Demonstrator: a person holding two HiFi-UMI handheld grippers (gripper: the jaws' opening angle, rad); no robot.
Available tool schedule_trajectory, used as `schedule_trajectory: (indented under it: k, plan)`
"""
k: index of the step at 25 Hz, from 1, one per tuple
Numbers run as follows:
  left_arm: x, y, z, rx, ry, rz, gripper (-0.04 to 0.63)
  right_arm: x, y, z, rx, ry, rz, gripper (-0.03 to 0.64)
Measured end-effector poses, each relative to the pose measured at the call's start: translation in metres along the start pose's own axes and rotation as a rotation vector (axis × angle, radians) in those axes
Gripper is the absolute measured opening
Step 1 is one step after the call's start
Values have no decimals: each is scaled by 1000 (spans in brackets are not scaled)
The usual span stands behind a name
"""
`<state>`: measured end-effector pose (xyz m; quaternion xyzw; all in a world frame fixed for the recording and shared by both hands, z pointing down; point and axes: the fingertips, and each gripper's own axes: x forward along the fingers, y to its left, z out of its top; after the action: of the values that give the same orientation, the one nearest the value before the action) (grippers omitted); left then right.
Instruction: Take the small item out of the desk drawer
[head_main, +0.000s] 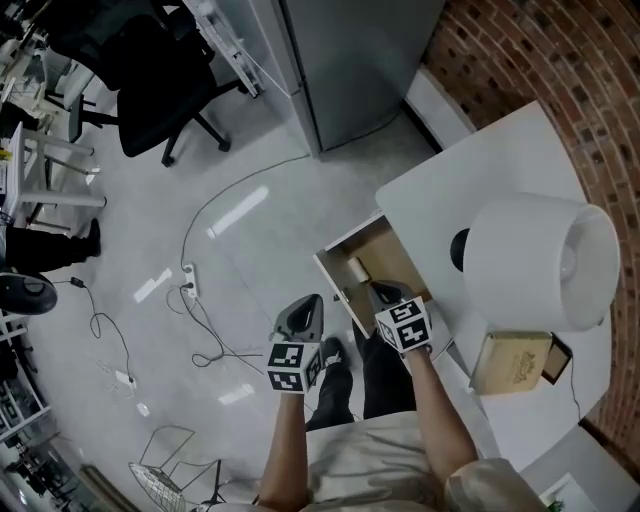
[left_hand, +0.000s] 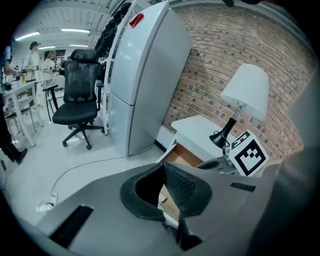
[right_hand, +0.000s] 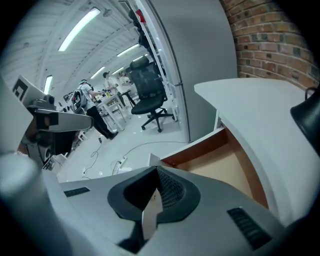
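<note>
- Your right gripper (head_main: 383, 292) hangs over the near end of the open wood-lined desk drawer (head_main: 392, 262). Its jaws are pressed together with nothing in them.
- Your left gripper (head_main: 312, 302) sits just outside the drawer's white front panel (head_main: 336, 287). Its jaws are also together and empty.
- The small cream roll-shaped item (head_main: 357, 268) lies on the drawer floor, close to the front panel and just past the right gripper's tips. It's too small to say what it is.
- Risk: if you go in with the jaws closed, you only poke the item. A round shape would likely roll back under the white desk top (head_main: 470, 170), out of reach.
- Risk: the item sits tight to the panel, so one jaw may catch the panel or land on the item as the jaws spread. Open before you drop in.
- Risk: the left gripper is near the panel, and a bump there could push the drawer in on the right gripper.
- Risk: if you lift out carelessly, your right hand may clip the desk edge or the big white lamp shade (head_main: 540, 262) beside it.
- Risk: a weak pinch on a small round thing could let it slip and fall to the grey floor (head_main: 250, 150).
</note>
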<state>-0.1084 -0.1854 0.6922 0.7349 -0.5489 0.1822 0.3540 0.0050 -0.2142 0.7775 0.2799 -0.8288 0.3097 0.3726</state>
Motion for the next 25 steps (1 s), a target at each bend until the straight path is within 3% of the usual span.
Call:
schedule_trajectory:
  k: [9, 19, 25]
  plan:
    - [48, -2, -28, -19, 57, -16, 17, 58, -33, -33, 39, 40, -3, 26]
    - [103, -8, -61, -32, 65, -37, 17, 102, -58, -70, 35, 95, 31, 29]
    - [120, 9, -82, -25, 84, -24, 17, 138, -64, -86, 36, 131, 57, 53]
